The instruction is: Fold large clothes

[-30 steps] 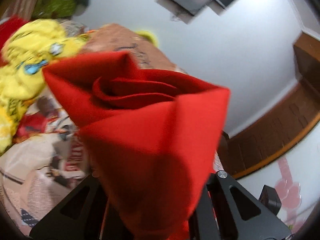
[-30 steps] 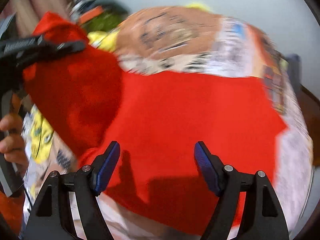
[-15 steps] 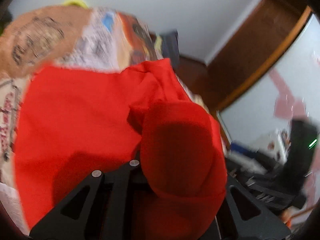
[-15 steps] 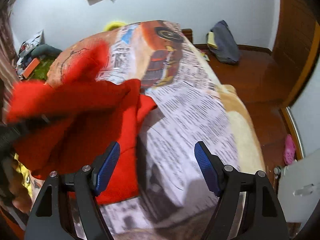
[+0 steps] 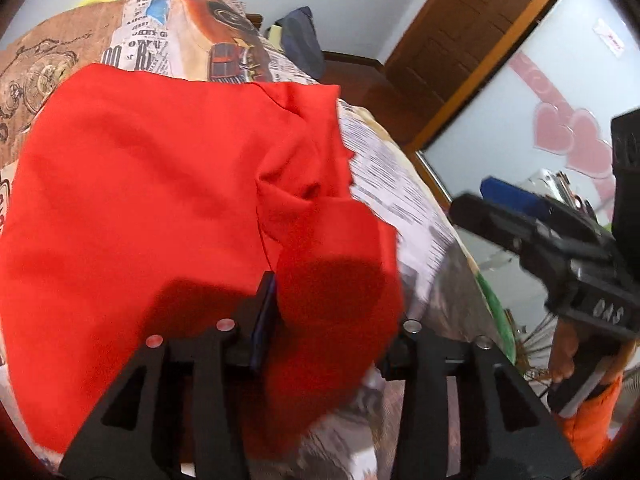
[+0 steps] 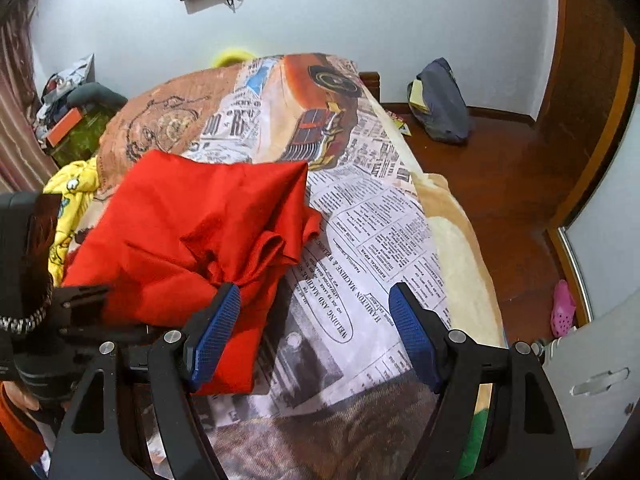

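A large red garment lies spread on the bed, one part folded over toward the right. My left gripper has a bunch of the red cloth between its fingers near the bed's front edge; the cloth hides the right fingertip. In the right wrist view the same garment lies crumpled at left, with the left gripper at its near edge. My right gripper is open and empty above the newspaper-print bedspread, just right of the garment.
A yellow printed garment lies at the bed's left side. A dark bag sits on the wooden floor beyond the bed. A pink shoe lies by the door. Clutter is stacked at the far left.
My left gripper has carried the red cloth across and down onto the bed, folding it over. My right gripper has drawn back to the right, off the garment, still open.
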